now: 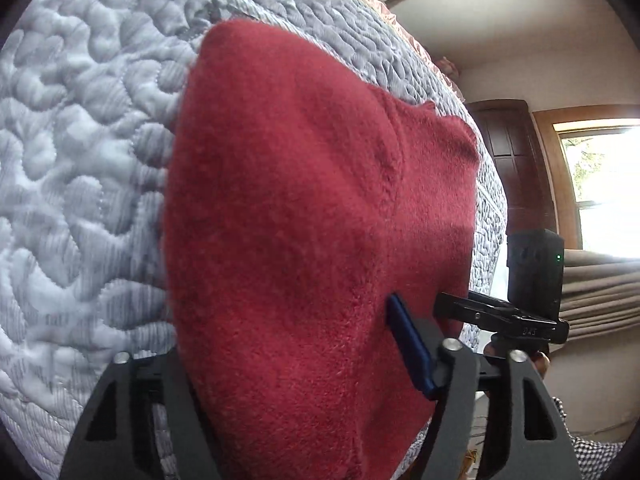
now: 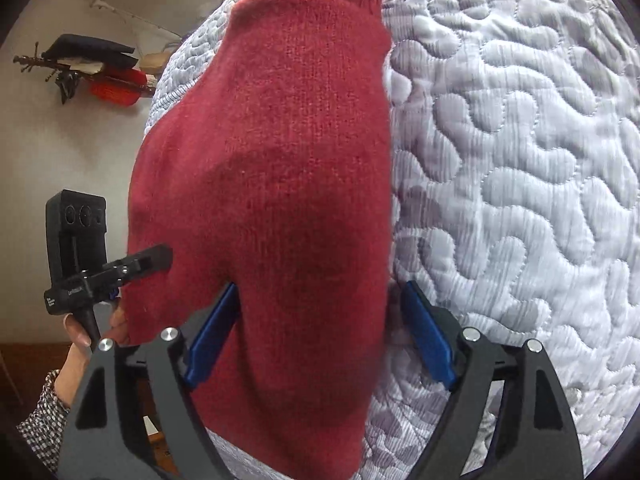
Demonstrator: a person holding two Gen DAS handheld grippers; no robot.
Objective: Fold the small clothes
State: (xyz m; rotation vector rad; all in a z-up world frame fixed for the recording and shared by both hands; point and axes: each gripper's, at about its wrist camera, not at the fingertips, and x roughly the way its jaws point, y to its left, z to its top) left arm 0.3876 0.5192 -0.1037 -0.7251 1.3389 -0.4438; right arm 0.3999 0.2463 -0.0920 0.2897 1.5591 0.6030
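Red knit, a small sweater (image 1: pixel 312 216), lies on the quilted bed (image 1: pixel 80 160) and fills my left wrist view. My left hand-held gripper (image 1: pixel 288 364) has cloth draped over one finger, so I cannot tell whether it is pinching. In the right wrist view the right hand-held gripper (image 2: pixel 320 332) stands spread around the sweater's near-right edge. I judge both should close on the hem evenly, then lift together so the fold stays square.
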